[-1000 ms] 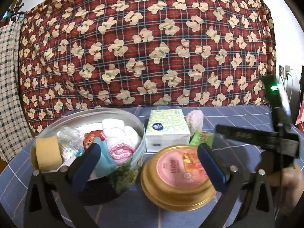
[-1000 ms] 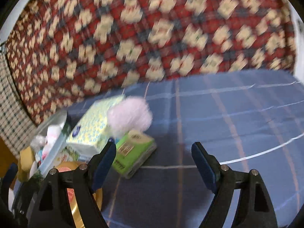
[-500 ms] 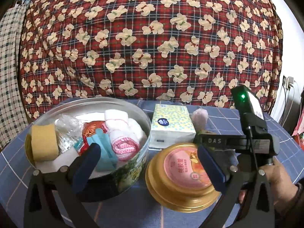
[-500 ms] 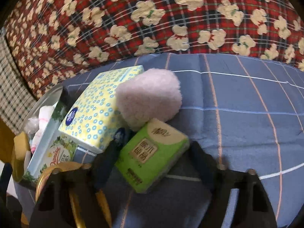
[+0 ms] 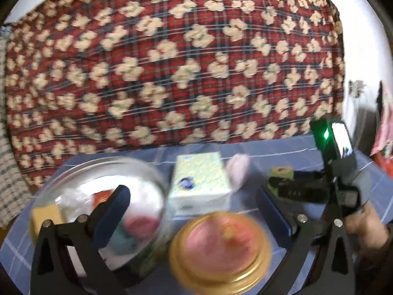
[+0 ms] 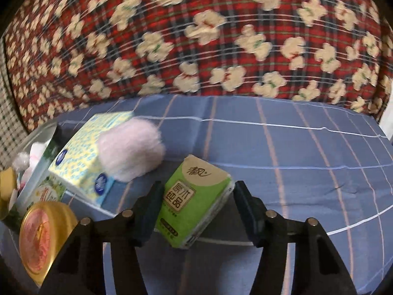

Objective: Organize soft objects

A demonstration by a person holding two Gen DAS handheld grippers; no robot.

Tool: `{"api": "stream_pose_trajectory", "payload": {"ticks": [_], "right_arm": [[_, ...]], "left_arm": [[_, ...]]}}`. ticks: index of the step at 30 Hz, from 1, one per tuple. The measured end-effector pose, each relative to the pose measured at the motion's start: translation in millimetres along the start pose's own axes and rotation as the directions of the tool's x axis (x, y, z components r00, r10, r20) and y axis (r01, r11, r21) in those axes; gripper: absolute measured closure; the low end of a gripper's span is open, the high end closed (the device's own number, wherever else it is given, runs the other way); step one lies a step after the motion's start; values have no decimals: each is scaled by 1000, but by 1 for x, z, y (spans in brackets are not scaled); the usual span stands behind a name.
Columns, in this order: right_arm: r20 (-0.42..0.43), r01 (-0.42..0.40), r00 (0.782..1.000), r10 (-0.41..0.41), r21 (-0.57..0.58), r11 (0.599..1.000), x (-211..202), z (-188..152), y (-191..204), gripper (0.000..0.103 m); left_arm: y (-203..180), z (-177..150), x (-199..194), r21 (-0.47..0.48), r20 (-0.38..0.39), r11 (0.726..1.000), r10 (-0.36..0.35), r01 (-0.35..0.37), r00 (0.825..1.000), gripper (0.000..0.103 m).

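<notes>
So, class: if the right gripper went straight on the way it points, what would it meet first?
The green tissue pack, already between the right gripper's fingers. Beyond it lies bare blue cloth; depth is uncertain.

Right of the green tissue pack [image 6: 196, 196]: we see bare blue table [image 6: 307, 159] out to its edge.
Left of the pack: the pink puff [image 6: 131, 151] leans on the yellow tissue box [image 6: 83, 157], near the pack.
Near left: the gold lid [image 6: 45, 233] lies just beside the open tin [image 5: 98, 172], which is crowded with soft items.
Behind: we face the red floral quilt [image 6: 196, 36], walling off the far side.
</notes>
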State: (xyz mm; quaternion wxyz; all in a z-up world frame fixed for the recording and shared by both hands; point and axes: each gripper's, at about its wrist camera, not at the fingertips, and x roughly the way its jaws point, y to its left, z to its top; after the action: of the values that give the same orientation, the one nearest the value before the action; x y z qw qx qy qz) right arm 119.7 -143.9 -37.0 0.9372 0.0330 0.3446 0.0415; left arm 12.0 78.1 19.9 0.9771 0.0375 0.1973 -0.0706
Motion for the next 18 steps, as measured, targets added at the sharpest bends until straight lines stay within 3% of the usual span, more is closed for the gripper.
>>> {"api": "stream_pose_trajectory", "payload": {"ticks": [5,9,13,18], "right_arm": [[53,9,998,-13,62,998,-12,5,-19,43],[105,-20,994,5,144,989,-23,7,-33,42],[112,-36,994,14,201,979,-25,7,-44,42],[124,-55,992,24,250,967,-28,7,-55,42]], "left_arm": [[-10,38,36,-44,-120,986,-163,158,979,0],[-42,53,72,86,-236,981,-152,176,960,2],[-77,58,109,210,-323,952,-145,220,935,26],[-96,57,149,236,-426,938,-136,255,895,41]]}}
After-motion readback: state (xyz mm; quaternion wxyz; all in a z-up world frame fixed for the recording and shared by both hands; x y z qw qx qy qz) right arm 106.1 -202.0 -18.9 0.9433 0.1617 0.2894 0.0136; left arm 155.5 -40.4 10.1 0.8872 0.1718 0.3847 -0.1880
